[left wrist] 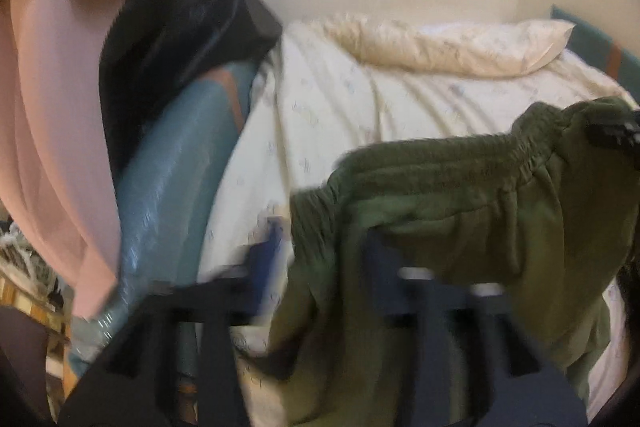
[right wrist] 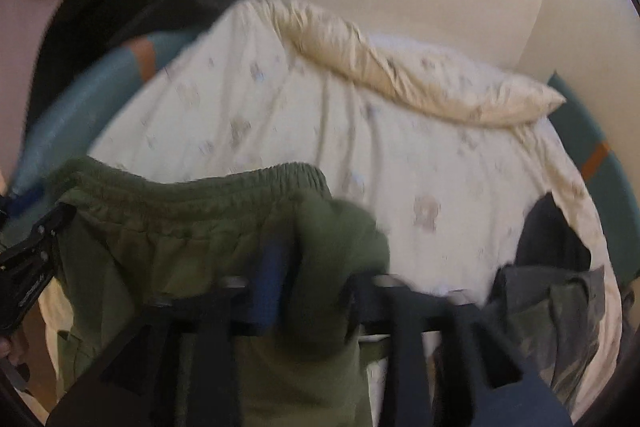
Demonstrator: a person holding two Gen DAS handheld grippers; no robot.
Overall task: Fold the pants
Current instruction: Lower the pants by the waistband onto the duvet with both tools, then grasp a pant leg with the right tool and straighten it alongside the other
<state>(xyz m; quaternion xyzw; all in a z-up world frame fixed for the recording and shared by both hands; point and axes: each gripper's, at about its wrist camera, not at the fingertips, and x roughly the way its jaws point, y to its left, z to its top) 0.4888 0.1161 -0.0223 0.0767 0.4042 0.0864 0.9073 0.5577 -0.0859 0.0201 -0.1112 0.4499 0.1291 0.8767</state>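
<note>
Green pants (left wrist: 460, 195) were draped across the bed sheet (left wrist: 320, 99), elastic waistband (left wrist: 440, 155) running left-right across both views, legs hanging toward the bottom of each frame over the near bed edge.

Left gripper (left wrist: 320, 263): jaws stood apart. The waistband's left corner sat between and over them, the cloth blurred; it looked loose rather than pinched. Right gripper (right wrist: 316, 287): also apart, with a bunched fold of the right waistband corner (right wrist: 340, 227) lumped between the fingers, not visibly clamped. So both read as released, not gripping.

Key geometry: the waistband's long axis lay crosswise between the two grippers, one corner at each. In the left view the pants filled centre to lower right, with the right gripper's tip at the far right edge. In the right view they filled lower left to centre, with the left gripper at the left edge. Each hand was nearest its own corner.

My read: the pants were laid out, no fold made yet. The next fold would turn on that crosswise axis.

Pillow (right wrist: 400, 75) in the upper centre, well apart. A dark grey garment (right wrist: 560, 287) lay lower right in the right view, just beside the right gripper. Snag risk there.
</note>
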